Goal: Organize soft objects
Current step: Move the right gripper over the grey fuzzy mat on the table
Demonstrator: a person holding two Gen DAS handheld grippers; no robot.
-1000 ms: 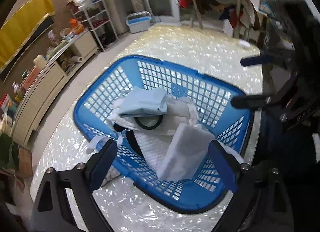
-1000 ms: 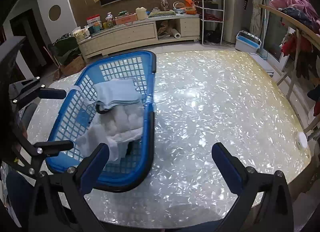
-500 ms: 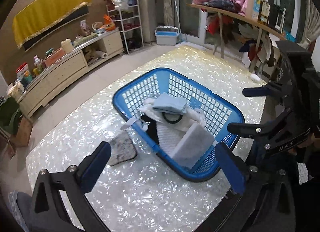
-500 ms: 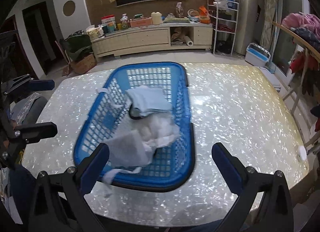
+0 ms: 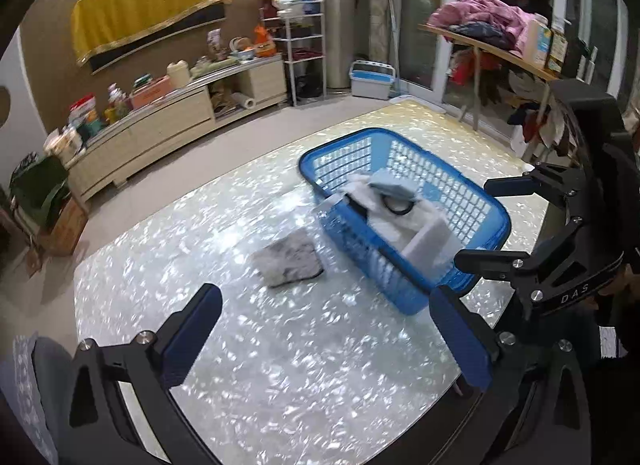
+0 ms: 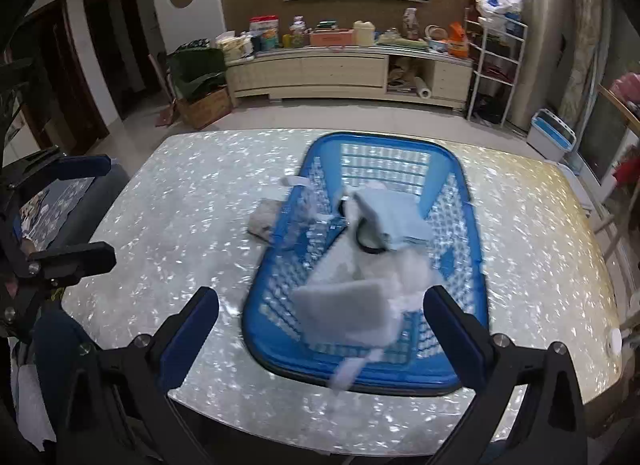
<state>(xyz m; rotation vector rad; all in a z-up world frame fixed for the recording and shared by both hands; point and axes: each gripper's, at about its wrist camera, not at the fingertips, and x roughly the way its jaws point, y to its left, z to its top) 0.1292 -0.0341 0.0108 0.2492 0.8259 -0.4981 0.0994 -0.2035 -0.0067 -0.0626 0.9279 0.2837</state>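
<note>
A blue laundry basket [image 5: 490, 207] [image 6: 468, 201] stands on the pearly white table. It holds white cloths, a folded light blue cloth [image 5: 390, 187] [image 6: 396, 213], a grey folded cloth [image 5: 428, 241] [image 6: 348, 313] and a black ring. A grey mottled cloth [image 5: 290, 261] [image 6: 262, 221] lies on the table left of the basket. My left gripper [image 5: 324, 341] is open and empty, above the table near the mottled cloth. My right gripper [image 6: 320, 337] is open and empty, over the basket's near end; it also shows in the left wrist view [image 5: 496, 221].
The table [image 5: 280, 365] [image 6: 180, 201] ends close behind both grippers. A small white disc [image 6: 613, 341] lies at its right edge. A low cabinet [image 6: 344, 73], a wire shelf [image 6: 496, 73] and a rack of clothes [image 5: 488, 37] stand around the room.
Both grippers have pulled back and up from the basket. The left view has swung left, bringing the mottled cloth into sight. Both stay open and empty.
</note>
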